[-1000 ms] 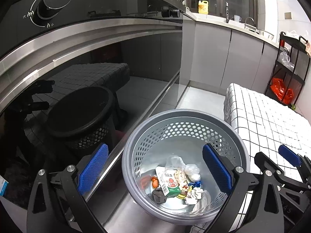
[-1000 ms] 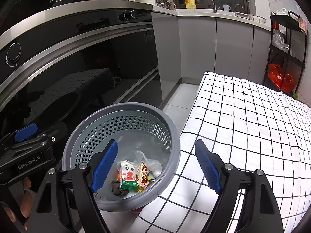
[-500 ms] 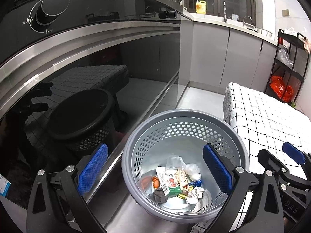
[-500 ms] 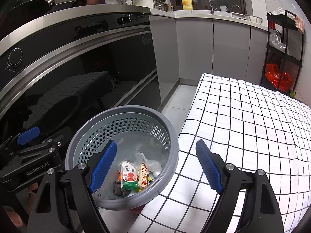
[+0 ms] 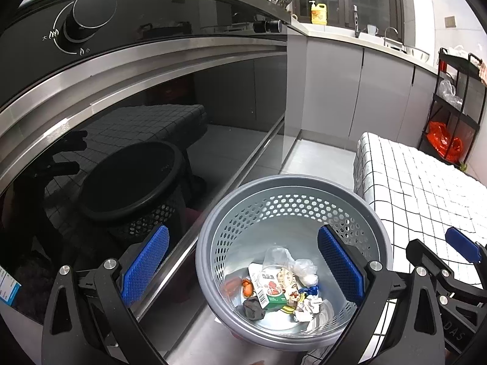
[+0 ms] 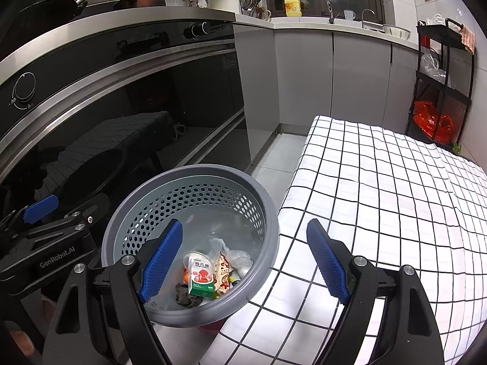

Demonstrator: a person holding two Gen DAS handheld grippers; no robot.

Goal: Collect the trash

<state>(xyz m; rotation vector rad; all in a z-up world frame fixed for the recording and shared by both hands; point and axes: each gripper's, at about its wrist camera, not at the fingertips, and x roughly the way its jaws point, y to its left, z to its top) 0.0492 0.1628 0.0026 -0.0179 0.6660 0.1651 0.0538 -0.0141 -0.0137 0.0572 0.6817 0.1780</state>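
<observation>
A grey perforated waste basket (image 5: 350, 203) (image 6: 264, 206) stands on the floor between the oven front and the checked table. Inside lies trash: a green and white carton (image 5: 271, 290) (image 6: 201, 276), crumpled paper (image 5: 309, 305), a dark scrap (image 5: 254, 307), clear plastic (image 5: 304, 269). My left gripper (image 5: 243, 261) hangs open above the basket's near left rim, nothing between its blue pads. My right gripper (image 6: 243, 258) is open too, above the basket's right rim and table edge, holding nothing. The right gripper's blue-padded finger (image 5: 462, 243) shows at the left view's right edge.
A glossy black oven front (image 5: 152, 121) with a knob (image 5: 91, 12) mirrors the basket on the left. A table with a white checked cloth (image 6: 395, 197) fills the right. Grey cabinets (image 6: 350, 76) and a black rack with red bags (image 6: 432, 121) stand behind.
</observation>
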